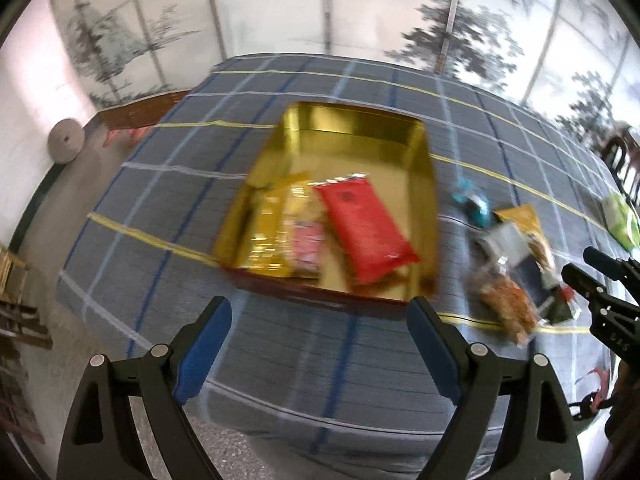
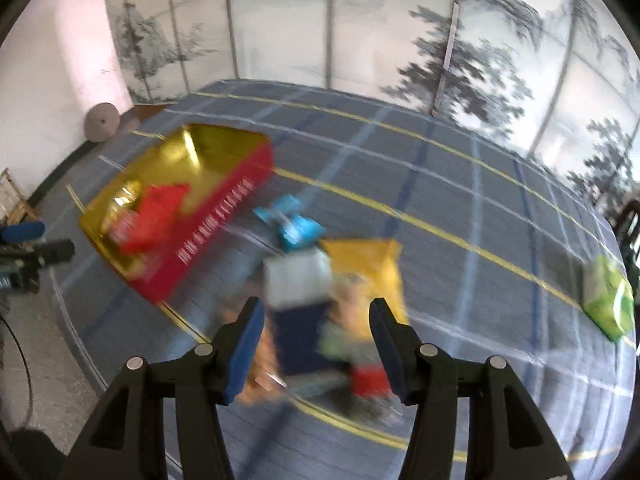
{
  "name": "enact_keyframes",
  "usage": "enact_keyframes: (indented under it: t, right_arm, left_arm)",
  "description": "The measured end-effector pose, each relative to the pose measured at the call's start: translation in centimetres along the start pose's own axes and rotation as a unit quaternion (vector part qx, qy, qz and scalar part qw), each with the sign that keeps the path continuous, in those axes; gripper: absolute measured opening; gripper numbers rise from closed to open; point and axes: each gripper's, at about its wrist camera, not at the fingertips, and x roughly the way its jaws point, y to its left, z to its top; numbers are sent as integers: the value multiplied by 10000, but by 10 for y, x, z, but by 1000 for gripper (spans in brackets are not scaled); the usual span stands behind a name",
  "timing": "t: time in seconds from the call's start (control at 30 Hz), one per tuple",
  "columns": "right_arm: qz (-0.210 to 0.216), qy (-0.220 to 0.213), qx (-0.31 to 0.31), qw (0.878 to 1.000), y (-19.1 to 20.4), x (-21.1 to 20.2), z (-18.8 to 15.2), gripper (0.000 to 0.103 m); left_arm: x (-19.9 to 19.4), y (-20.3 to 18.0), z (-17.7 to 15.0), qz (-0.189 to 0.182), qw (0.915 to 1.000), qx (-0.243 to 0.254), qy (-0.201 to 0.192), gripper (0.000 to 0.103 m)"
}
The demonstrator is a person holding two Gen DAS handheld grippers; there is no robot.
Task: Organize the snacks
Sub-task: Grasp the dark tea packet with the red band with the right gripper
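Both cameras ride the grippers, tilted steeply down at the table [image 1: 304, 368] from close above. The left one faces the tin [image 1: 420, 184]; the right one looks over the loose packets [image 2: 304, 304]. Each sees both.

Looks like a home living/tea room, not a lab. Folding screen [image 2: 360, 40] w/ ink-painted pines along the back, plain white wall [image 2: 52, 60] at left, checked blue-grey cloth [image 1: 320, 360] over a big table, speckled floor [image 1: 224, 456]. Dark wood chair [image 1: 624, 160] at right edge, bamboo rack [image 1: 12, 276] at left. Frames blurred, finer detail unclear.
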Motion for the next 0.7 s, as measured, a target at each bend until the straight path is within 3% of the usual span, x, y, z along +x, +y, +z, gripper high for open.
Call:
enact_keyframes:
  t: [0.33, 0.57, 0.63, 0.7]
  right_arm:
    - [-20, 381, 162, 9991, -44, 9, -49, 55]
    - [264, 363, 153, 9989, -44, 22, -56, 40]
    - [352, 353, 162, 9986, -43, 26, -57, 31]
    - [416, 385, 136, 9983, -42, 32, -57, 29]
  left_arm:
    - [11, -69, -9, -310, 9977, 535, 290, 87]
    - [24, -95, -14, -362, 9962, 603, 507, 87]
    - [26, -98, -16, -360, 9960, 599, 552, 87]
    - [28, -101, -16, -347, 9959, 594, 588, 87]
